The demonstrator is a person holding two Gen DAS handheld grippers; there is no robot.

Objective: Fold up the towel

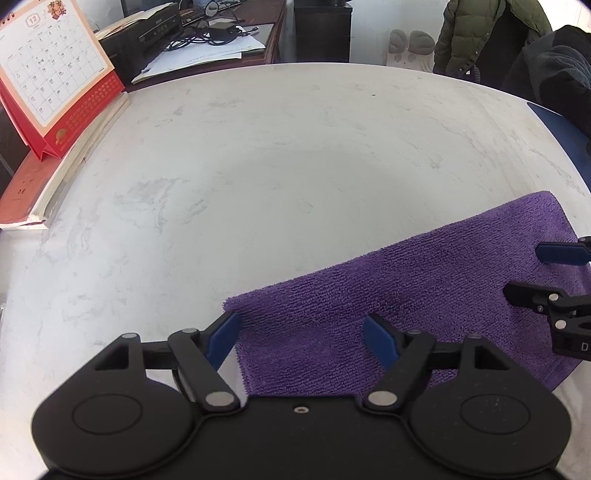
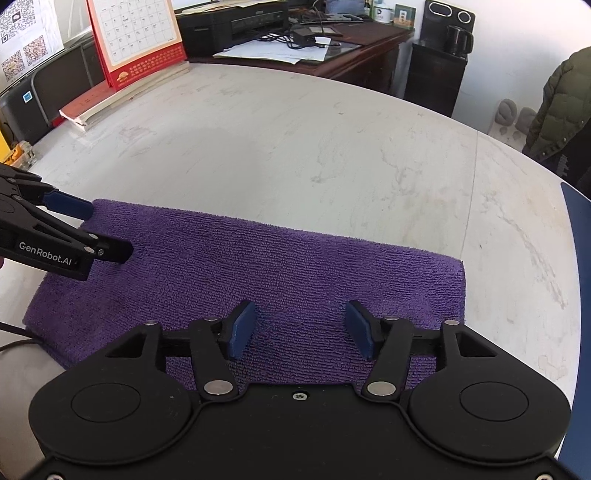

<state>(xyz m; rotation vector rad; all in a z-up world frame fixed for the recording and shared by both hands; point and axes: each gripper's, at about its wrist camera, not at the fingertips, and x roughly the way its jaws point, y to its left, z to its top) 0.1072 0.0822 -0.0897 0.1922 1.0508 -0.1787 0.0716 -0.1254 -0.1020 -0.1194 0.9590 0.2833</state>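
A purple towel [image 1: 424,280] lies flat and folded on the white marble table [image 1: 258,166], near its front edge. My left gripper [image 1: 301,328] stands open over the towel's near left corner; its blue pads [image 1: 221,338] straddle the cloth without pressing on it. In the right wrist view the towel [image 2: 258,258] spreads across the middle, and my right gripper [image 2: 301,317] hangs open above its near edge, right of centre. The left gripper [image 2: 109,230] shows there at the towel's left end, and the right gripper [image 1: 528,271] enters the left wrist view from the right edge.
A red desk calendar [image 1: 55,74] stands on stacked books [image 1: 44,184] at the table's far left. Behind the table are a desk with a printer [image 2: 236,26] and papers. A person in a green padded jacket [image 2: 561,110] stands at the far right, by a blue chair edge [image 2: 580,277].
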